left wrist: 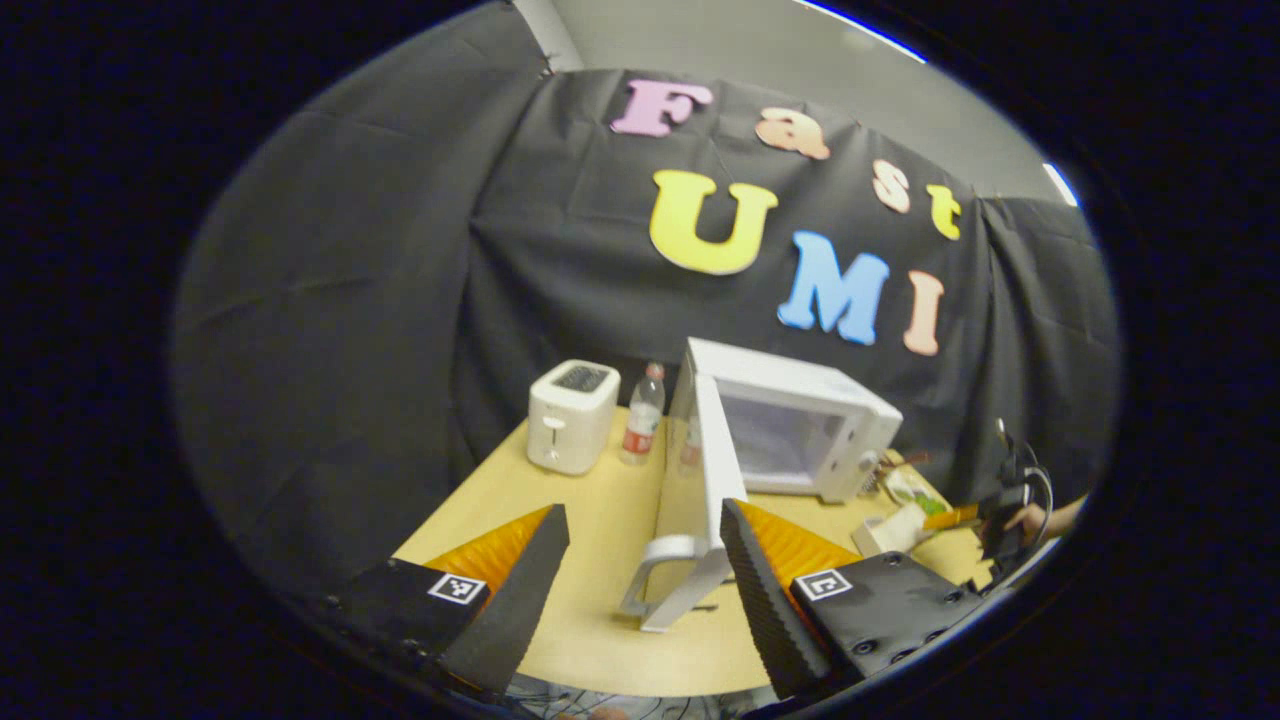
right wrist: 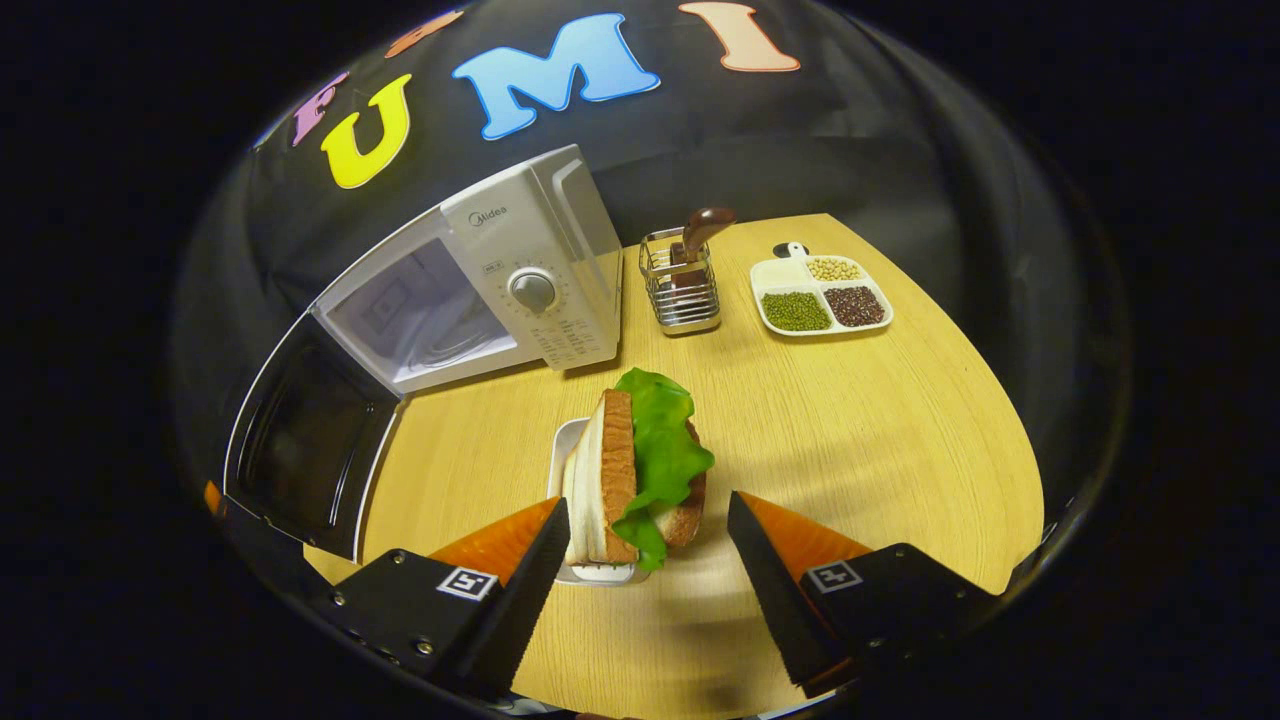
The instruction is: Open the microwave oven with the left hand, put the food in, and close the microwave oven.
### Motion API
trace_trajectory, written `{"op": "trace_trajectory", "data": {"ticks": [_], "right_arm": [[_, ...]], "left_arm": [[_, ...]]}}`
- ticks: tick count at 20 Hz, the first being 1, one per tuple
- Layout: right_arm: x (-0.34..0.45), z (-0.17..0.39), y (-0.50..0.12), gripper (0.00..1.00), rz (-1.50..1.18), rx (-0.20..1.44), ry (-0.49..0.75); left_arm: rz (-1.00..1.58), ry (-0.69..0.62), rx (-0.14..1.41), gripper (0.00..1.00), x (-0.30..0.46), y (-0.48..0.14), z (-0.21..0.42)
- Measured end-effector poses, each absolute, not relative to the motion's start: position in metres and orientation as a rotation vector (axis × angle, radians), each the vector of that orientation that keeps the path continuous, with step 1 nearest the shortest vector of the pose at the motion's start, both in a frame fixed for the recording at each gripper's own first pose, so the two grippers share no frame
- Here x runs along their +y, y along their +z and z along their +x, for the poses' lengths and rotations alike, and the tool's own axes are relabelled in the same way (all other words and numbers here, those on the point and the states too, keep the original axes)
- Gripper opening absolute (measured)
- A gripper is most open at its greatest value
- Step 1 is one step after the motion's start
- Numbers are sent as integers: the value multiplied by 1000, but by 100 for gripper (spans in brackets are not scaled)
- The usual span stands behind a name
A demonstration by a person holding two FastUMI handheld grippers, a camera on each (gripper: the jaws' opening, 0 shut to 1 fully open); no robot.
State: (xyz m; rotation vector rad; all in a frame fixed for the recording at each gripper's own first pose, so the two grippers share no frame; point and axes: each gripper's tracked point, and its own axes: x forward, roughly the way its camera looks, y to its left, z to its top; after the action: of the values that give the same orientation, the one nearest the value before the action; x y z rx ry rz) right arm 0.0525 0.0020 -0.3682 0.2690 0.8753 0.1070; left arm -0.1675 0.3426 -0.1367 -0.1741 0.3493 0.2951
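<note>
Dim booth, overhead light, soft shadows, sharp centre, fisheye-bent edges.

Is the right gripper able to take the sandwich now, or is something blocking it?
Probably yes. The right gripper is open, and the sandwich stands on its small dish directly between the fingers, with nothing in front of it.

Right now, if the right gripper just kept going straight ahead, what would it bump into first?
Probably the sandwich on its small white dish. It stands right between the open right gripper fingers. The microwave lies farther off and leftward.
</note>
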Motion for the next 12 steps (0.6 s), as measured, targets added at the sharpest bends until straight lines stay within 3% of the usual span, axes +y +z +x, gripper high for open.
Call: {"op": "trace_trajectory", "data": {"ticks": [3,6,8,9,10,11,12], "right_arm": [[7,52,-374,93,305,902,122],[7,54,-379,82,329,917,124],[7,53,-384,83,364,942,111],[11,53,-389,73,391,951,112],[10,53,-379,70,414,944,115],[13,57,-386,51,429,937,134],[15,56,-381,48,445,932,156]], "left_arm": [[-164,377,154,96,298,-57,-143],[-64,347,66,96,242,-7,-108],[-25,276,34,96,202,15,-87],[-5,233,27,97,182,21,-77],[14,204,34,96,167,23,-68],[30,183,55,97,157,14,-62],[41,168,74,97,147,9,-55]]}}
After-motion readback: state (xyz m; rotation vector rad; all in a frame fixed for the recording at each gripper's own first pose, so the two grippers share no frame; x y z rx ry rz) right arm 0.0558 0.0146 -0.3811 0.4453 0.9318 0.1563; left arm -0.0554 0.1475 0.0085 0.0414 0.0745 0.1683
